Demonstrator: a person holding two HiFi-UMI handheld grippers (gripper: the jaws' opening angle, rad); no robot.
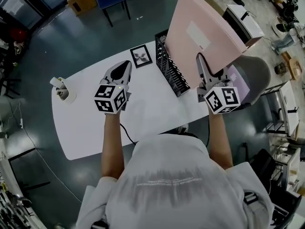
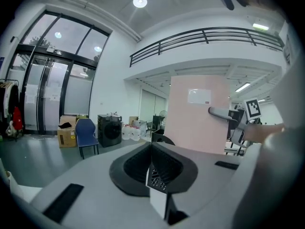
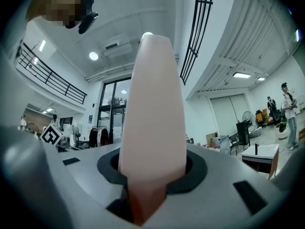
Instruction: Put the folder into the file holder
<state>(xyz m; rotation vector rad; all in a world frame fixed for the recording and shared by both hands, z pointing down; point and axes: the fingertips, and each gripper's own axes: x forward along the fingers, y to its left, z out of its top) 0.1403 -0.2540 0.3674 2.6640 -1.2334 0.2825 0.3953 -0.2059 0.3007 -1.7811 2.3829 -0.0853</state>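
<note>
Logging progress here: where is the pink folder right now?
In the head view, the pink folder is raised right of centre, clamped in the right gripper, just right of the black mesh file holder on the white table.

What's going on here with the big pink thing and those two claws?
A person holds a claw in each hand at a white table. The right claw is clamped on a large pink folder, holding it upright right at the black mesh file holder; whether its bottom edge is inside yet can't be told. The left claw is shut and empty, hovering over the table beside the holder.
</note>
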